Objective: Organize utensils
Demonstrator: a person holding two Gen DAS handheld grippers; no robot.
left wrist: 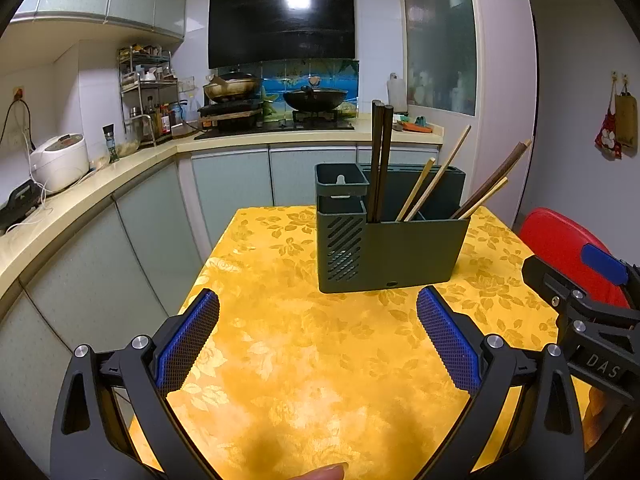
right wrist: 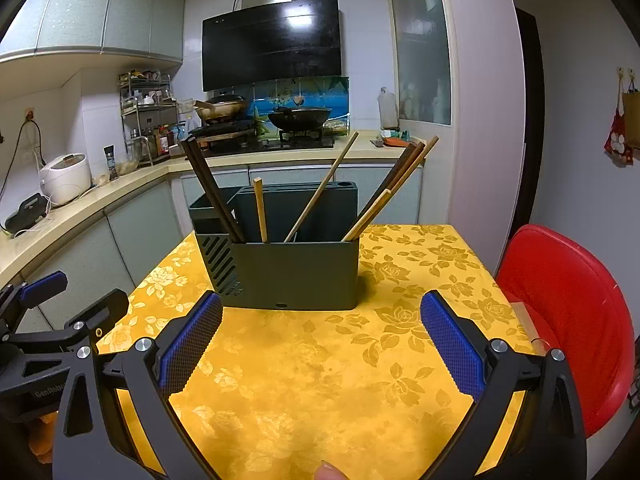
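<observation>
A dark green utensil holder [left wrist: 394, 254] [right wrist: 296, 274] stands on the yellow flowered tablecloth [left wrist: 304, 360] [right wrist: 320, 380]. Dark chopsticks [left wrist: 380, 160] [right wrist: 214, 196] stand in its left part. Light wooden chopsticks [left wrist: 434, 178] [right wrist: 320, 196] and a mixed brown bunch [left wrist: 492, 182] [right wrist: 394, 184] lean right in its other compartments. My left gripper [left wrist: 318, 320] hovers open in front of the holder, nothing between its blue pads. My right gripper [right wrist: 322, 322] is likewise open and empty, just short of the holder. Each gripper shows at the edge of the other's view.
A red plastic chair [left wrist: 572, 252] [right wrist: 568, 320] stands at the table's right side. Kitchen counters [left wrist: 100, 196] run along the left and back, with a rice cooker [left wrist: 60, 162], spice rack [left wrist: 148, 96] and woks on the stove [left wrist: 276, 120]. A fingertip [left wrist: 320, 472] shows at the bottom edge.
</observation>
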